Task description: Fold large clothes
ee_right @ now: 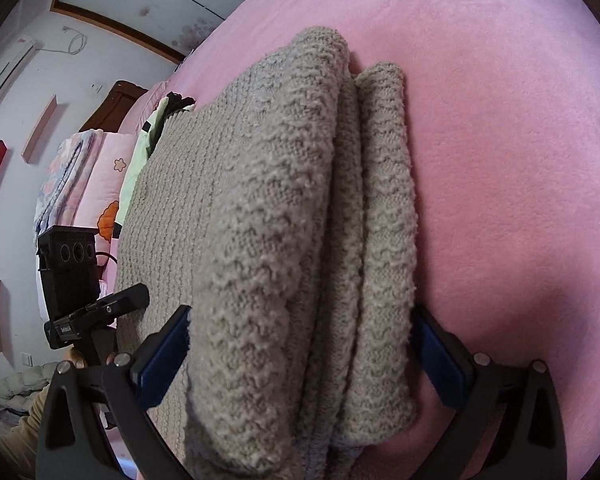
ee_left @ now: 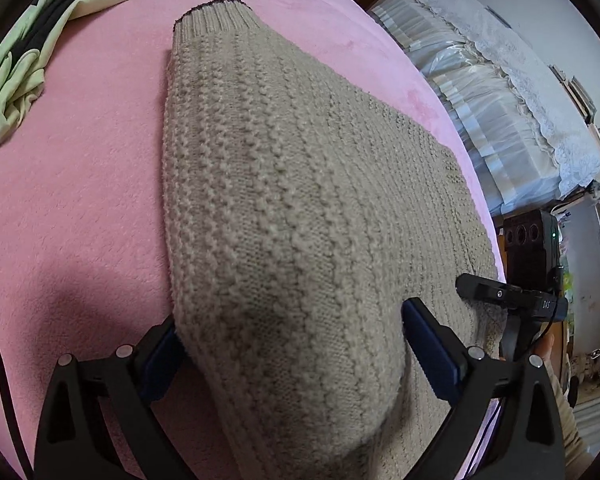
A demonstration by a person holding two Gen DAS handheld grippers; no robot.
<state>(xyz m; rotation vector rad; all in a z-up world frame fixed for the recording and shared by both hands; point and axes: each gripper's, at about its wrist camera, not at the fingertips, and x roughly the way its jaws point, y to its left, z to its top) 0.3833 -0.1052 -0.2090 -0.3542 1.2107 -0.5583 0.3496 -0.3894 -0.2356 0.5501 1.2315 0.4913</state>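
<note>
Pink blanket (ee_left: pixel 80 200), green garment (ee_left: pixel 16 80), beige sweater (ee_left: pixel 280 200)

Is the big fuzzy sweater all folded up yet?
Nearly. The beige sweater already lies folded in layers on the pink blanket. The left gripper and right gripper both stand open around its near edge, not squeezing. Left: maybe one more fold, and the green clothes are still crumpled.
</note>
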